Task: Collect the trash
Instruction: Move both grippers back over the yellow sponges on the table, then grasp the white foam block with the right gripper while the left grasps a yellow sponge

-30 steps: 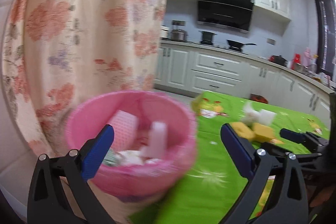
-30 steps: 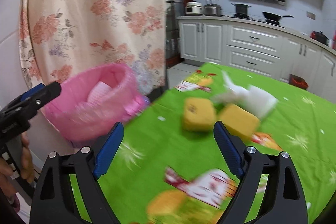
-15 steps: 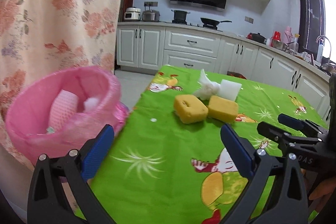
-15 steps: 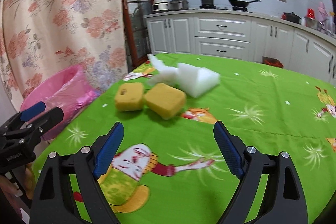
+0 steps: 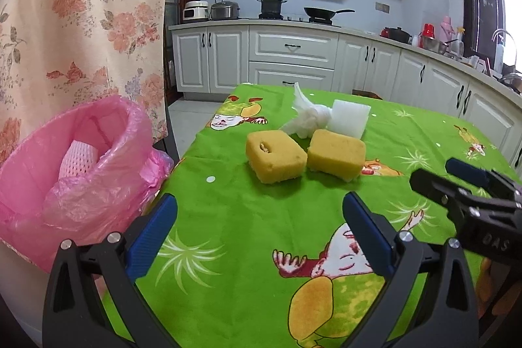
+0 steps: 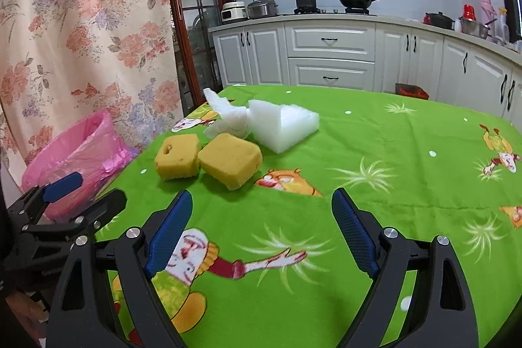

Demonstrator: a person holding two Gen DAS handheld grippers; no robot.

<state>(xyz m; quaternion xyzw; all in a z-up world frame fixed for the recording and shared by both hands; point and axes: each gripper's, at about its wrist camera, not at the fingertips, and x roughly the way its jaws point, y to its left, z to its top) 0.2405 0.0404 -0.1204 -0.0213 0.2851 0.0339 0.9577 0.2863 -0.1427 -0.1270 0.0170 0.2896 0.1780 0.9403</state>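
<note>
Both grippers, left gripper (image 5: pixel 259 227) and right gripper (image 6: pixel 261 229), hover wide open and empty over the green tablecloth (image 5: pixel 261 250), two yellow sponges (image 5: pixel 275 160) ahead, pink-lined bin (image 5: pixel 65 165) off the table's left edge.

Two yellow sponges side by side on green tablecloth, touching or nearly so: left sponge (image 5: pixel 275 159) with hole in top face, right sponge (image 5: pixel 336 155) plain. Crumpled white tissue (image 5: pixel 305 116) just behind both. White foam block (image 5: pixel 349 118) beside tissue, right side. Bin (image 5: pixel 73 165) lined with pink bag off table's left edge, holding pink foam net (image 5: pixel 78 158).
</note>
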